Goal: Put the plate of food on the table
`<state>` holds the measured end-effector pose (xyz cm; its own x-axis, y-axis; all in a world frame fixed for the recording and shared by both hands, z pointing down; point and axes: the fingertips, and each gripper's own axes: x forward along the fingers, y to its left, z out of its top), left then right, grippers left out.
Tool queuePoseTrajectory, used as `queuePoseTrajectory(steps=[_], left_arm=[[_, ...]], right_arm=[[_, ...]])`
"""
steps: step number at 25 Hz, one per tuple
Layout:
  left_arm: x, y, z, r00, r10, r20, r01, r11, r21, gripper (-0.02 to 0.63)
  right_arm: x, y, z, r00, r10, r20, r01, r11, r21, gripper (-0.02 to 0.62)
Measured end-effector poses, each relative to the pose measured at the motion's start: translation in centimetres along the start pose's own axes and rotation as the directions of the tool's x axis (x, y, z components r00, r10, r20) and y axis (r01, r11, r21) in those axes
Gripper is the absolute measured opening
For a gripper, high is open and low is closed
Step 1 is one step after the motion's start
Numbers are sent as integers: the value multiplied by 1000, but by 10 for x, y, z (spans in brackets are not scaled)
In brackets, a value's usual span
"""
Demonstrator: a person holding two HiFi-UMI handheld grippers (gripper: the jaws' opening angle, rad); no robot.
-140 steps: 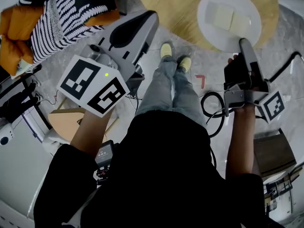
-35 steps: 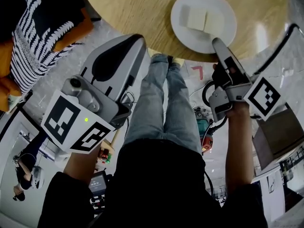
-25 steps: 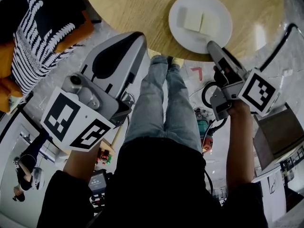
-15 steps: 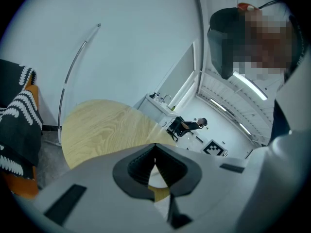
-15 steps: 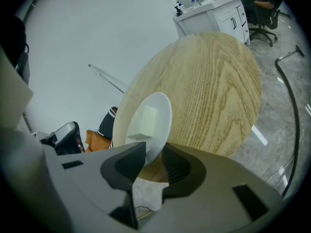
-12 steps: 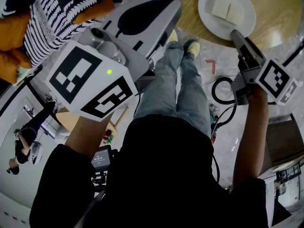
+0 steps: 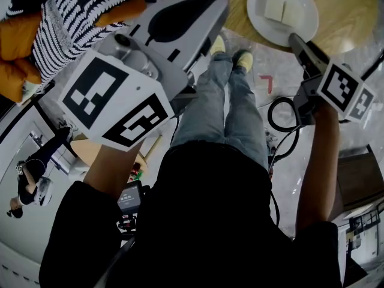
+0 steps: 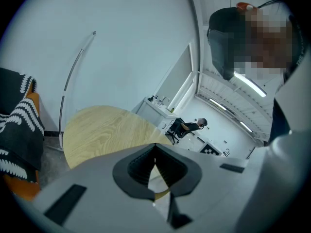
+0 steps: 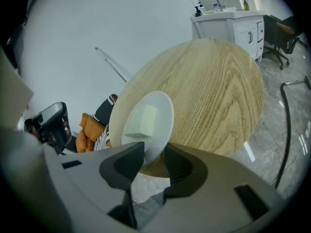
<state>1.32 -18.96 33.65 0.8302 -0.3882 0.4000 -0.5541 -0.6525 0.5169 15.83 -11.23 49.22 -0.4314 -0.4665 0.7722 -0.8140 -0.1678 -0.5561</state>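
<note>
Right gripper (image 9: 154,153) jaws had just been opening and stood apart, released, with the near rim of the white plate (image 7: 300,18) between them. That plate lay on the round wooden table (image 7: 351,11) at the upper right of the head view, bearing two pale food blocks (image 7: 275,8). Left gripper (image 8: 154,147) was clenched on nothing.

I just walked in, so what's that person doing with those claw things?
A person holds a claw in each hand. The right claw has just been opening, with the rim of the white plate between its jaws. The plate of pale food blocks rests on the round wooden table. The left claw is shut, empty.
</note>
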Motion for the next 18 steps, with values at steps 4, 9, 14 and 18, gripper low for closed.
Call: queuePoseTrajectory(steps=[4, 9, 14, 18], left_arm=[[4, -13, 1, 1000, -9, 16, 9, 1000, 11, 6], [-23, -27, 10, 999, -7, 34, 6, 1000, 29, 7], [-23, -26, 7, 999, -10, 44, 9, 1000, 21, 6], [-26, -28, 8, 999, -7, 46, 6, 1000, 23, 8]], right_arm=[[-1, -8, 3, 1000, -25, -9, 24, 998, -56, 131], [-6, 12, -10, 998, -67, -18, 63, 987, -146, 149], [5, 8, -14, 994, -106, -13, 100, 964, -245, 160], [4, 6, -16, 993, -121, 0, 117, 954, -275, 160]])
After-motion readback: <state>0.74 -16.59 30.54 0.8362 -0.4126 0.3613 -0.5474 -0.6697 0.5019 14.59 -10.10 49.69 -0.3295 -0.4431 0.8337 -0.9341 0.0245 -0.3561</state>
